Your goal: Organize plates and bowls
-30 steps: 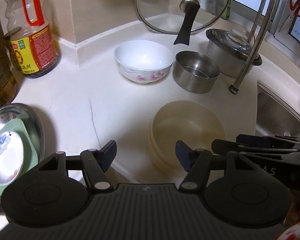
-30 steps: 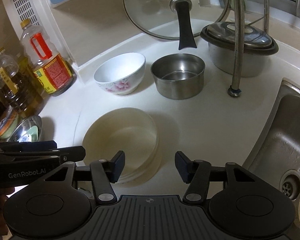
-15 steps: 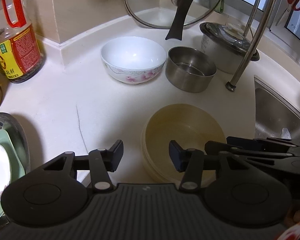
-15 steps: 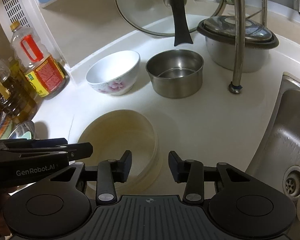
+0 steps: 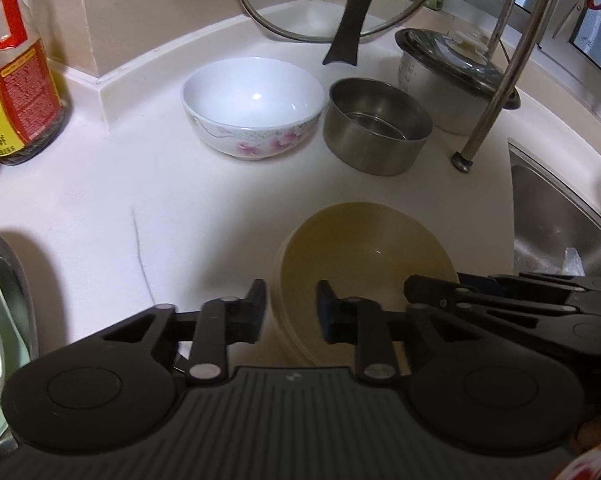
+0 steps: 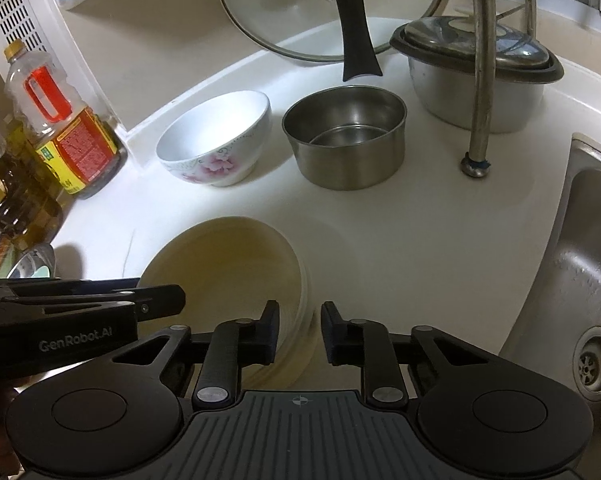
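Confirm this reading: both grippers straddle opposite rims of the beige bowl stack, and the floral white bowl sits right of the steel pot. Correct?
Not quite. The floral white bowl sits left of the steel pot, as the right wrist view shows. Both grippers do straddle opposite rims of the beige bowl stack.

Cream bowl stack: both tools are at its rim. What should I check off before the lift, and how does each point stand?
1. Left tool straddles the rim of the cream bowl stack, one finger outside and one inside: ok.
2. Right tool straddles the rim on the opposite side: ok.
3. Pads pressing on the rim: cannot tell. Both tools' jaws have just been closing, and slivers of gap seem to show.
4. Top bowl empty: ok.
5. Stack stands apart from the floral bowl and the steel pot: ok.
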Available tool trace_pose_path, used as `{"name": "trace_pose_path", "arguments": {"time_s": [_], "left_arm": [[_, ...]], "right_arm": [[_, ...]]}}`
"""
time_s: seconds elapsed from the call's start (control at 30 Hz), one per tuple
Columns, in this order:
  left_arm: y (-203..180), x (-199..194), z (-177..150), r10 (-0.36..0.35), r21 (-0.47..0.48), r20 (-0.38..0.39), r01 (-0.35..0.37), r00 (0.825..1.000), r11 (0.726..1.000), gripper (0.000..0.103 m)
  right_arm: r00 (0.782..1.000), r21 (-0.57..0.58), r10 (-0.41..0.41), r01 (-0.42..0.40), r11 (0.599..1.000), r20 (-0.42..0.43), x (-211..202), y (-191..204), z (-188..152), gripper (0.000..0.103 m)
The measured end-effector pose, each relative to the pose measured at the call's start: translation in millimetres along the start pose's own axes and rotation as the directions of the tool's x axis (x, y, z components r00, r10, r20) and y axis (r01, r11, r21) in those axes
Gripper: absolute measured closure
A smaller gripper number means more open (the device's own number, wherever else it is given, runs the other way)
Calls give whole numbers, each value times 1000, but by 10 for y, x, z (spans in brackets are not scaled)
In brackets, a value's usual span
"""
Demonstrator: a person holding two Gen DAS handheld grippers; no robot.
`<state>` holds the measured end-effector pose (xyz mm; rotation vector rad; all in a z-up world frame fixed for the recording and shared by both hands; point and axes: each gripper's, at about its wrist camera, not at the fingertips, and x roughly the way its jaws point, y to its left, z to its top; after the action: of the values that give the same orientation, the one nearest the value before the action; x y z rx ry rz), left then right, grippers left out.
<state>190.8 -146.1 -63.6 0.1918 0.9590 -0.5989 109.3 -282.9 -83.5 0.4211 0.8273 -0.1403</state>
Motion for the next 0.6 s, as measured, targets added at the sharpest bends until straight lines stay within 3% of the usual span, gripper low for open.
{"name": "trace_pose_path", "arguments": {"time_s": [0.23,0.6], "left_arm": [[38,6,9,5,-6,1,-5,1000,1000,92],[59,-120,62,2,-22,39,-2,999,1000,93]], "right_arm": [[1000,-9,-15,15,1000,3,11,8,18,85],[1000,-35,-14,15,999,23,-19,49,64,88]]}}
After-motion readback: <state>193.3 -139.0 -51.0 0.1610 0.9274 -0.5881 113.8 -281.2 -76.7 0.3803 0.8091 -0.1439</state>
